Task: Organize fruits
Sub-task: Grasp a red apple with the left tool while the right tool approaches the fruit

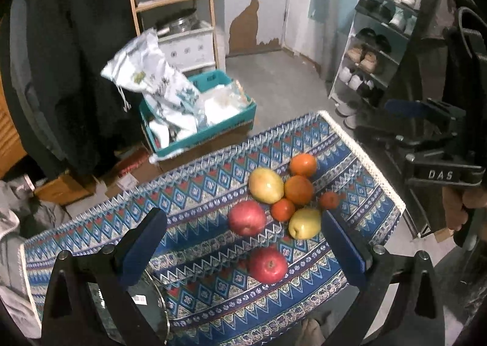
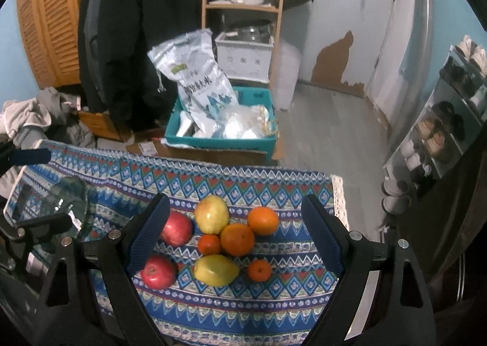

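Note:
Several fruits lie in a cluster on a patterned blue tablecloth [image 1: 197, 203] [image 2: 213, 309]. There are two red apples [image 1: 268, 265] [image 1: 247, 218], two yellow pears [image 1: 266, 185] [image 1: 305, 223], two large oranges [image 1: 299, 189] [image 1: 303, 164] and two small tangerines [image 1: 283, 209] [image 1: 329, 200]. In the right wrist view the near apple [image 2: 159, 272], a pear [image 2: 215, 270] and a big orange [image 2: 237, 239] show. My left gripper [image 1: 243, 233] is open above the cluster. My right gripper [image 2: 234, 224] is open above it too; it also shows in the left wrist view [image 1: 426, 120].
A clear glass plate [image 1: 146, 309] [image 2: 65, 203] sits on the table's left part. Behind the table a teal crate [image 1: 197, 120] holds white bags. A shoe rack [image 1: 371, 50] stands right, a wooden shelf [image 1: 170, 1] and a dark jacket [image 1: 61, 56] at the back.

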`<state>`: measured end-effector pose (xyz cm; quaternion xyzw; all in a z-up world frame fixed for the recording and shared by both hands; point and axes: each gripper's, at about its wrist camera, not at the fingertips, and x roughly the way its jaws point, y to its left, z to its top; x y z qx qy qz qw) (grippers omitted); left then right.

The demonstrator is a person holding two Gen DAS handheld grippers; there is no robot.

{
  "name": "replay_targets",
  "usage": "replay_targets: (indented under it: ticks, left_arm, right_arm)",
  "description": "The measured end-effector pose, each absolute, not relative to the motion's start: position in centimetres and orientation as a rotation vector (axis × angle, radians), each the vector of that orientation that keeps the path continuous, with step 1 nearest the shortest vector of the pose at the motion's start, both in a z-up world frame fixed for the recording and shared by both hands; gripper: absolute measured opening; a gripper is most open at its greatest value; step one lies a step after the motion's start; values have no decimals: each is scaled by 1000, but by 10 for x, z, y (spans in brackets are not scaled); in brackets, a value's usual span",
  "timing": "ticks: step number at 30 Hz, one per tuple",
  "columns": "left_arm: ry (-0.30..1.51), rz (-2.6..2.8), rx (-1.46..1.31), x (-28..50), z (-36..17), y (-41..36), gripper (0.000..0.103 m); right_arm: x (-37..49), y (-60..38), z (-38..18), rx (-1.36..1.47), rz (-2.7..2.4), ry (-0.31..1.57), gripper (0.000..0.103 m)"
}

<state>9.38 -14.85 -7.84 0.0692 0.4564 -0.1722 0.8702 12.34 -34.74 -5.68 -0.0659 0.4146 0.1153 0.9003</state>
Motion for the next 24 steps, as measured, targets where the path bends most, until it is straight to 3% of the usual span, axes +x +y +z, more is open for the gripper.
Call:
replay_targets:
  ticks: [24]
  left_arm:
    - [1250, -307, 62, 102, -217, -137, 103]
  right_arm:
    - [128, -402, -183, -38, 162, 1148, 87]
